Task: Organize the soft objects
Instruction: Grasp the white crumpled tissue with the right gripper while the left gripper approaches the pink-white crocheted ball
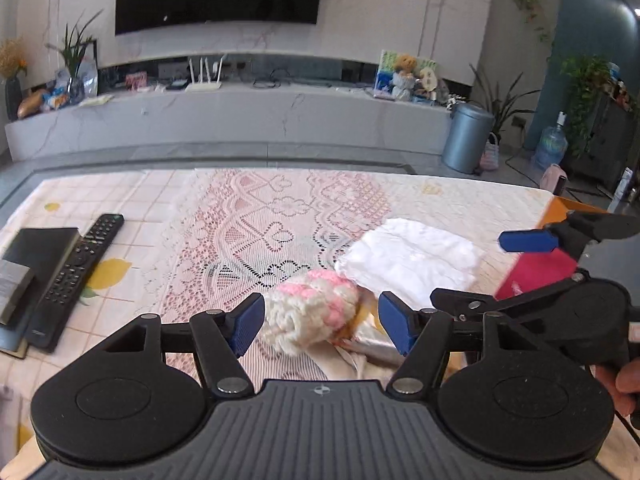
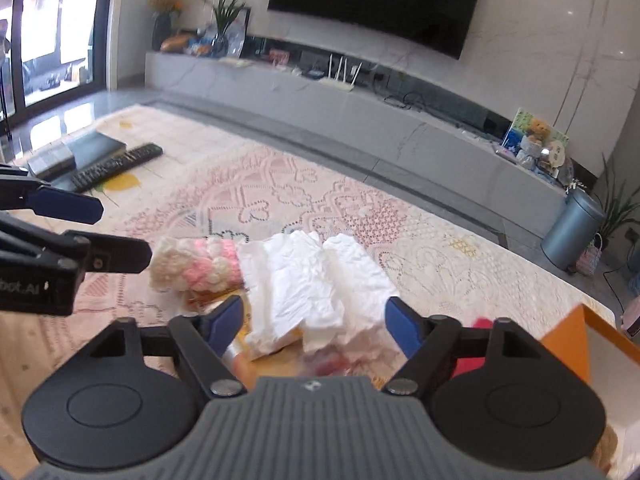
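Living-room counter [image 1: 120, 196]: we are working over its lace cloth, near the right edge.
Left claw [image 1: 320, 322]: released, straddling the knitted roll [image 1: 312, 308], probably lining up a grasp.
Right claw [image 2: 314, 322]: released, hovering over the white cloth [image 2: 320, 276] touching that roll.

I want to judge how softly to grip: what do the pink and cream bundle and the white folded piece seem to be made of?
The pink and cream bundle looks like chunky knitted or crocheted yarn, matte and fuzzy, with visible fat loops. The white folded piece looks like thin crinkled paper or nonwoven tissue, matte, with fine wrinkles and ragged edges; which one is unclear.
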### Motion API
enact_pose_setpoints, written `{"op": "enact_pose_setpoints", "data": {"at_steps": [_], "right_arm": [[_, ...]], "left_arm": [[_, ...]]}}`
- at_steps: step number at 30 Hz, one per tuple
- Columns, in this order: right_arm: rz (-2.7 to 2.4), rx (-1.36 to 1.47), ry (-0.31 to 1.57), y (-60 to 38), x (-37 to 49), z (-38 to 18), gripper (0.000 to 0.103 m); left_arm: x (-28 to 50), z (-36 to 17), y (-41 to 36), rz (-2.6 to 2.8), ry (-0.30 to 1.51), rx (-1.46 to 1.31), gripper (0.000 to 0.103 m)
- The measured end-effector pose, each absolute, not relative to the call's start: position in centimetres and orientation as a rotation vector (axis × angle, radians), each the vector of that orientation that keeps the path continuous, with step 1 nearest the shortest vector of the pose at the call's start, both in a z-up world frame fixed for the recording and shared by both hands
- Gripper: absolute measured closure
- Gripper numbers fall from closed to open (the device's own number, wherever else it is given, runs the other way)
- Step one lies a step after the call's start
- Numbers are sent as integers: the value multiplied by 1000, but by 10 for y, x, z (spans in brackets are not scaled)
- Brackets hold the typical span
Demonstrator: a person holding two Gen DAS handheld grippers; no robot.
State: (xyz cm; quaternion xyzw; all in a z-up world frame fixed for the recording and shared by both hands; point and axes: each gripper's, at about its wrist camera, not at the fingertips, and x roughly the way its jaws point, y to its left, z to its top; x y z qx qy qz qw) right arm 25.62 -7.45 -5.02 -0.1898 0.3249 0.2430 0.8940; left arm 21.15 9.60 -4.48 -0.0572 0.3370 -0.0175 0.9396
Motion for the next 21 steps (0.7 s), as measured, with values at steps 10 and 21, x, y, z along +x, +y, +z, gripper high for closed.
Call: {"op": "enact_pose_setpoints", "data": {"at_steps": [10, 21], "right_arm": [[476, -348, 969, -54, 337, -75, 10], [532, -182, 1061, -57, 334, -82, 76]], "left_arm": [[235, -71, 103, -79, 699, -163, 26], [243, -88, 111, -117, 739, -203, 25]]}}
